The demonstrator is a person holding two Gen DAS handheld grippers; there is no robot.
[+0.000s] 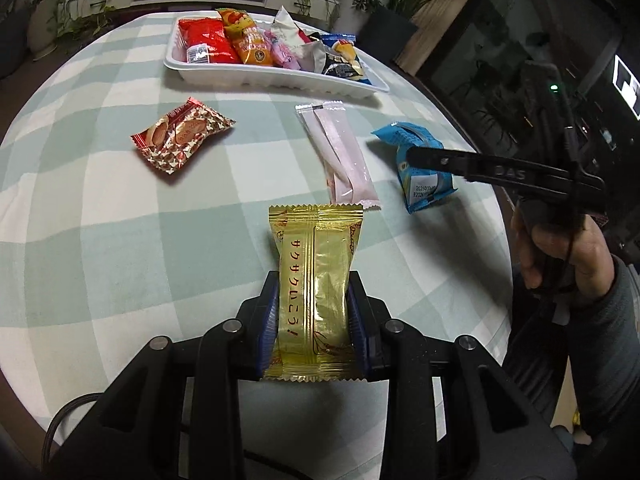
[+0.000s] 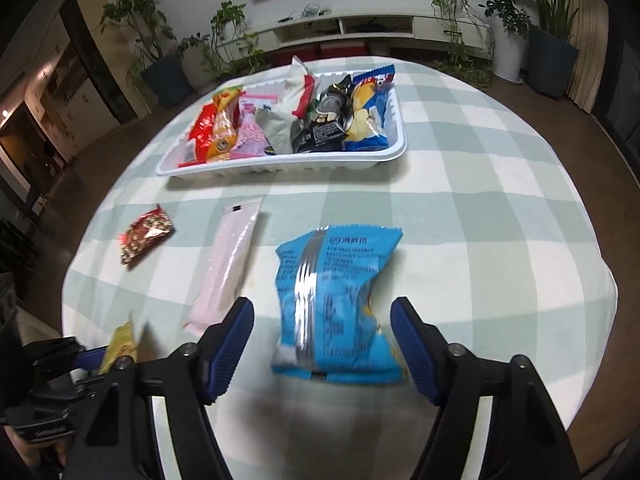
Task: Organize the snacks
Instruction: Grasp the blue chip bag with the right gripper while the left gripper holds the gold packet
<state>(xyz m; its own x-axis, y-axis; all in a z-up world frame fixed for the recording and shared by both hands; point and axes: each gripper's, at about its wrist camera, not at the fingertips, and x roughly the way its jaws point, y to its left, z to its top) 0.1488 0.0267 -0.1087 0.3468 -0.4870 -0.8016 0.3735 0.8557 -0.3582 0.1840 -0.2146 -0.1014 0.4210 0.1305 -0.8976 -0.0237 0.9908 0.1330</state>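
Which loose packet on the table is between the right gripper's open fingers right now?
The blue packet, lying between the right gripper's spread fingers, ungripped. The pink stick packet and red-gold packet lie further left.

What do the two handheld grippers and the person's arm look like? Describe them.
Left gripper: black plastic frame, blue ribbed pads, silver bolts, a black cable trailing behind. Right gripper: same black frame and blue ribbed pads. The right hand is bare, in a grey sleeve.

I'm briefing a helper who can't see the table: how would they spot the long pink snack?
Start at the white tray of snacks on the checked tablecloth. In front of it lie loose packets; the pink stick packet sits between the red-gold wrapper and the blue packet, the only long, narrow one.
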